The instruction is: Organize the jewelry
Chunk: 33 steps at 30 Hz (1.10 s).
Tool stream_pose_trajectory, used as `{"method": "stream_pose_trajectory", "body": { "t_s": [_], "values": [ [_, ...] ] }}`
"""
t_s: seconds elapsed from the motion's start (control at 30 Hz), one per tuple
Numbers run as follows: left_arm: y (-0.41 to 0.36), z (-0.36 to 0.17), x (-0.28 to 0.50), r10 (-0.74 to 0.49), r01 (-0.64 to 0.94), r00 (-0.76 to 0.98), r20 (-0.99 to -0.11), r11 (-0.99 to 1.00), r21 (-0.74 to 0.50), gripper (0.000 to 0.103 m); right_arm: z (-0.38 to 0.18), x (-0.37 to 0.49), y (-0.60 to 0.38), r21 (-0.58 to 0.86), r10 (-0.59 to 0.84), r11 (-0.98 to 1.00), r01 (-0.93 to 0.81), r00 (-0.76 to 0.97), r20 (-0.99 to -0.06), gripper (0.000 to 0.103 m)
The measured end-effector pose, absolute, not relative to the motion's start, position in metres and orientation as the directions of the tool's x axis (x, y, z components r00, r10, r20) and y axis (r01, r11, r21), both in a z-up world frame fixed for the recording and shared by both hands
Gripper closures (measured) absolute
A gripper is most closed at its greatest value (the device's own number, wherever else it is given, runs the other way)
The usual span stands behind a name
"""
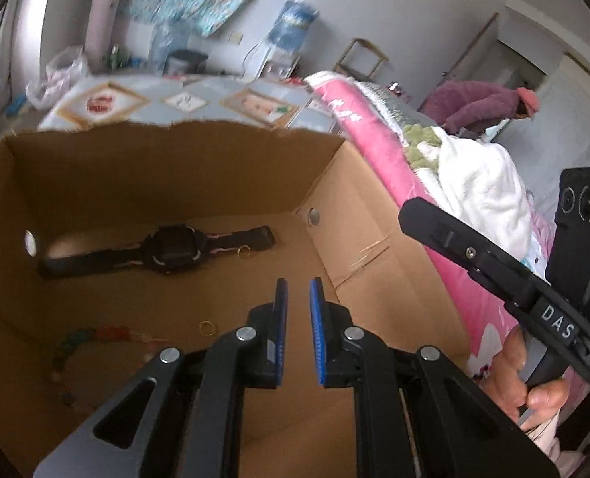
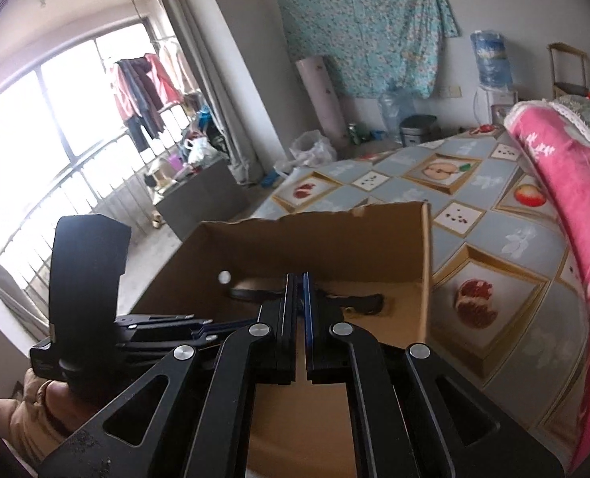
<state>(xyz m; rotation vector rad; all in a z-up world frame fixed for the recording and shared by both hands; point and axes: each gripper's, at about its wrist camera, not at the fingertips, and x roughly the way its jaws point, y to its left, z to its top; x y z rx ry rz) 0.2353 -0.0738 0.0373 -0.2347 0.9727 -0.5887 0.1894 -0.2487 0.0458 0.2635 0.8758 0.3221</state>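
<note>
An open cardboard box [image 1: 175, 167] sits on the bed. On its floor lie a black wristwatch [image 1: 171, 253], a small gold ring [image 1: 244, 251] by the strap, a second gold ring [image 1: 206, 327] nearer me, and a blurred coloured bead bracelet [image 1: 91, 338]. My left gripper [image 1: 299, 283] hovers over the box's right part, its blue pads a narrow gap apart with nothing between them. My right gripper [image 2: 299, 277] hangs above the box's near edge [image 2: 315, 239] with its pads together and empty. The watch [image 2: 358, 298] shows behind its fingers.
A bed sheet [image 2: 474, 215] printed with fruit pictures lies beyond and right of the box. A pink blanket [image 1: 374, 139] is heaped along the right side. A person in purple [image 1: 482, 103] bends over at the far right. A hand [image 1: 534, 386] grips the other tool.
</note>
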Motion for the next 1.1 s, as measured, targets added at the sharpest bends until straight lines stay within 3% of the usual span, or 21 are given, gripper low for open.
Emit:
{"method": "stream_pose_trajectory", "body": {
  "t_s": [0.13,0.2,0.57,0.87,0.97,1.1],
  "values": [
    [-0.076,0.033,0.238,-0.566,0.348,0.415,-0.712,0.822,-0.450,0.089,0.042,0.193,-0.257,0.379,0.386,0.914,-0.143,0.592,-0.707,0.095],
    [-0.073,0.035,0.238,-0.562,0.347,0.429,-0.707,0.826,-0.445,0.082,0.046,0.188,-0.258,0.379,0.382,0.915,-0.138,0.598,-0.704,0.090],
    [-0.037,0.073,0.207,-0.566,0.370,0.540,-0.623,0.825,-0.428,0.081,0.079,0.159,-0.258,0.396,0.388,0.907,-0.144,0.654,-0.650,0.079],
    [0.029,0.092,0.114,-0.485,0.392,0.679,-0.551,0.874,-0.287,0.055,0.105,0.073,-0.251,0.399,0.443,0.886,-0.238,0.692,-0.570,0.054],
    [0.049,0.073,0.089,-0.441,0.351,0.679,-0.587,0.897,-0.268,0.047,0.093,0.051,-0.246,0.413,0.452,0.881,-0.230,0.666,-0.593,0.047],
    [0.059,0.033,0.078,-0.383,0.268,0.634,-0.672,0.924,-0.274,0.046,0.057,0.043,-0.239,0.463,0.455,0.874,-0.148,0.587,-0.670,0.046]
  ]
}}
